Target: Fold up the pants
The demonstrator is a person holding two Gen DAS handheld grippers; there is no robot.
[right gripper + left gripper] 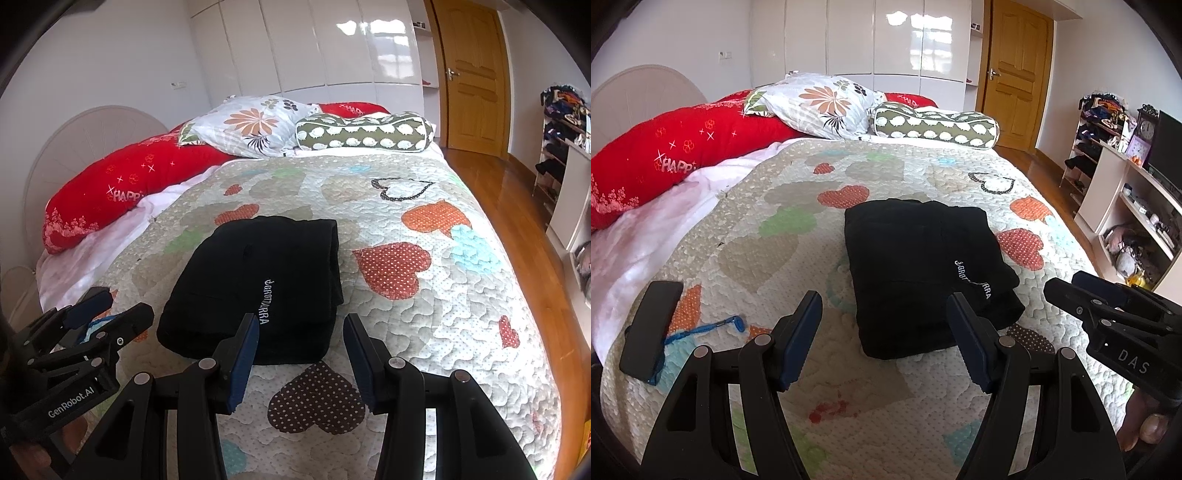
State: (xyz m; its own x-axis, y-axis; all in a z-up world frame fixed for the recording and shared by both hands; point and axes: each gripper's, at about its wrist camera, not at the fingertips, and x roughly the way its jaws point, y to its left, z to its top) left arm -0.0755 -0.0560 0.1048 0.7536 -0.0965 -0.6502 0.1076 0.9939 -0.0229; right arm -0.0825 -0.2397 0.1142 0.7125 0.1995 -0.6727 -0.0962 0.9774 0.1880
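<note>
**Folded pants on the bed, both claws withdrawn and empty**

Left claw (884,334): jaws standing wide, nothing between them, hovering above the quilt short of the bundle. Right claw (301,349): jaws narrower yet parted, likewise empty, just short of the bundle's near edge. Judged near-complete; for a clean finish, best to press the top layer flat and square the edges without dragging the quilt. Pants (923,273): black, folded into a compact rectangular stack, white lettering uppermost, lying on the quilt (798,206) toward the foot edge of the bed, layers slightly stepped at the right side.
</note>
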